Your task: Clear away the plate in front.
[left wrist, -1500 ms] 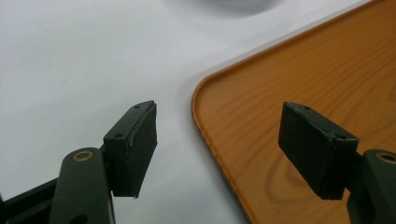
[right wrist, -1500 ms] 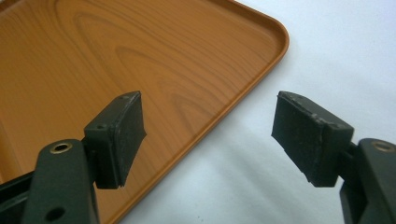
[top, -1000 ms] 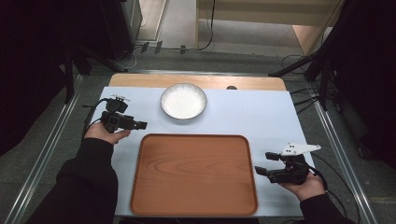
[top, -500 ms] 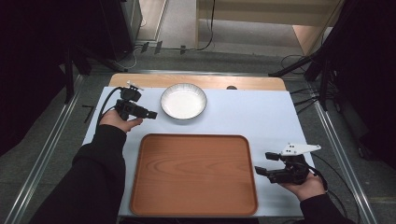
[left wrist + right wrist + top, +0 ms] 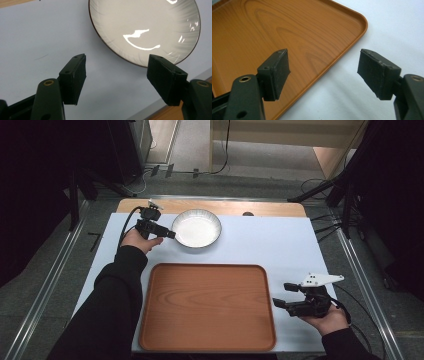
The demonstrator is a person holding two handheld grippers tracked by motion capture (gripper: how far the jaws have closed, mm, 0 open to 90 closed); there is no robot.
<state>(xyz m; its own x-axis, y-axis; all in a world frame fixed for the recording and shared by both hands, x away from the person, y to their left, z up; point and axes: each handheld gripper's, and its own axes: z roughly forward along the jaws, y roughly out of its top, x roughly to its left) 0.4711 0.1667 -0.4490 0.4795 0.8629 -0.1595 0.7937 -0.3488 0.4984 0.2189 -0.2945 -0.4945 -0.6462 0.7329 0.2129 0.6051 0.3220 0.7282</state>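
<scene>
A white ribbed bowl [image 5: 196, 228] with a dark rim stands at the back of the pale blue table mat. My left gripper [image 5: 170, 234] is open, its tips just at the bowl's left rim. In the left gripper view the bowl [image 5: 145, 30] lies ahead of the spread jaws of that gripper [image 5: 117, 80], with nothing between them. A brown wooden tray [image 5: 207, 306] lies bare at the front middle. My right gripper [image 5: 278, 303] hovers open beside the tray's right edge. In the right gripper view the tray's corner [image 5: 294, 42] lies under that gripper [image 5: 323, 75].
The pale blue mat [image 5: 280, 245] covers the table, with a wooden strip [image 5: 260, 208] along the far edge. Metal rails [image 5: 365, 290] run down both sides. Cables and dark stands lie on the floor beyond the table.
My left gripper has moved forward and to the right, from the mat's left side up to the bowl's left rim. The right gripper has stayed by the tray.
</scene>
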